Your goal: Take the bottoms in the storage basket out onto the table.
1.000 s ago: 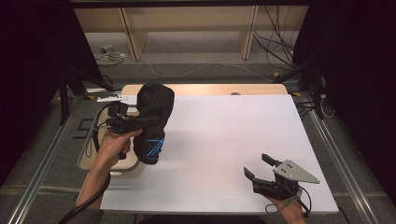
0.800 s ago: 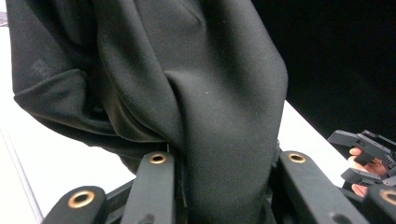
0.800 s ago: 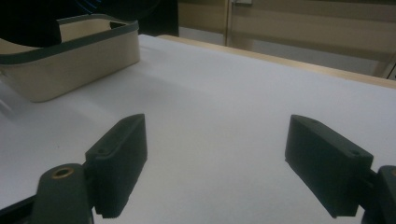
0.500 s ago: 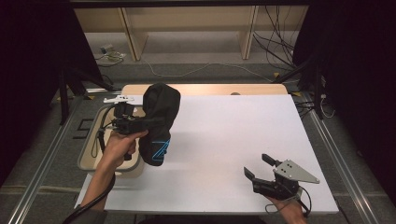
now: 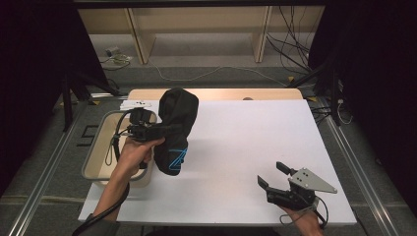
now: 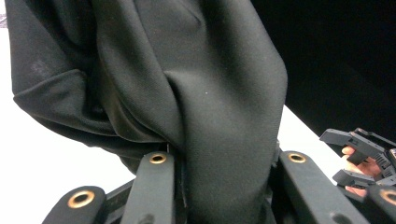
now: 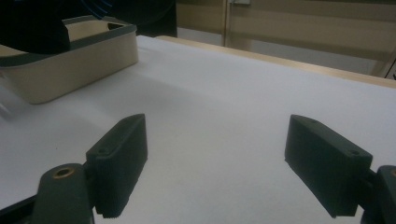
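High view, looking down on a white table (image 5: 236, 147): the left gripper (image 5: 162, 132), held in the person's left hand (image 5: 135, 150), is clamped on a black garment (image 5: 177, 128) and holds it up above the table's left part. The cloth hangs in a bunched, drooping mass, with a blue printed mark (image 5: 176, 160) near its lower end. Just to the left of the hanging cloth, at the table's left edge, stands a beige plastic tub (image 5: 96, 164); the forearm passes over it.

The right gripper (image 5: 275, 177) sits near the table's front right corner, well apart from the garment, with a grey three-cornered plate (image 5: 312, 181) on top. Its two black jaws stand wide apart with nothing between them.

Left gripper view: the black fabric (image 6: 196, 93) fills most of the frame and runs down between the two jaws, which press on a thick fold of it. At the right edge, farther off, the other gripper (image 6: 359, 156) and a bit of the hand holding it can be seen over the white tabletop.

Right gripper view: the open jaws frame bare white tabletop (image 7: 219, 116). The beige tub (image 7: 70, 60) stands at upper left, with dark cloth (image 7: 32, 28) above it.
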`<state>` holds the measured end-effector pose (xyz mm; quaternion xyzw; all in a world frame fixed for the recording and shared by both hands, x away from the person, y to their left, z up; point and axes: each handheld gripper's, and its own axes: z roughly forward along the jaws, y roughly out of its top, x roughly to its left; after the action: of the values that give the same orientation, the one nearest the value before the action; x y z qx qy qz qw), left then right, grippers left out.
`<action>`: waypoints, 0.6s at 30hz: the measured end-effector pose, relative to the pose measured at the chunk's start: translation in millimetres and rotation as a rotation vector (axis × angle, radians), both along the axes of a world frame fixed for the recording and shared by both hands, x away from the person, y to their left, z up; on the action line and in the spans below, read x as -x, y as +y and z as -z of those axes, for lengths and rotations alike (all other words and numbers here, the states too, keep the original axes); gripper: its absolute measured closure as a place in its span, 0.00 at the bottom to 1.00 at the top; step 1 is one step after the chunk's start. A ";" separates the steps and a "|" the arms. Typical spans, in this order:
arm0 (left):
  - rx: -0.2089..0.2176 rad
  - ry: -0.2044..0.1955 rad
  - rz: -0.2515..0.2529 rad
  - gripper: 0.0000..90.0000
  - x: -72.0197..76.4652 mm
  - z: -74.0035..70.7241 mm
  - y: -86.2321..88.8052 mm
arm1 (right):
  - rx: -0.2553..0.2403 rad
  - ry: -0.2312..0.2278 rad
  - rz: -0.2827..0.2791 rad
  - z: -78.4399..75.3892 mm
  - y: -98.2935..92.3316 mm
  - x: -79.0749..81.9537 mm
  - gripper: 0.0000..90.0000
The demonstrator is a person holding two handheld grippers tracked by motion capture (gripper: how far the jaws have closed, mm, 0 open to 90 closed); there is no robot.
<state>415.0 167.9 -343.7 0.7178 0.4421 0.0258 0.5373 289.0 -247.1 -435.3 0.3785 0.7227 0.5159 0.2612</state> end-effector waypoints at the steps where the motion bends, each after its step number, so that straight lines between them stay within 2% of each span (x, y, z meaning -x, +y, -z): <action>1: 0.000 0.000 0.000 0.76 0.0 0.0 0.0 | 0.000 0.000 0.000 0.0 0.0 0.0 0.25; 7: -0.021 0.011 0.018 0.76 -3.2 5.6 -12.0 | -0.003 -0.005 0.002 -0.4 -0.6 -0.1 0.24; 18: -0.030 0.030 0.033 0.76 -11.4 15.5 -29.2 | -0.002 -0.001 -0.002 -0.1 0.1 0.3 0.25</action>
<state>426.5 138.8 -359.2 0.7332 0.4376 0.0128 0.5203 288.7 -247.0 -435.2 0.3778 0.7226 0.5169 0.2605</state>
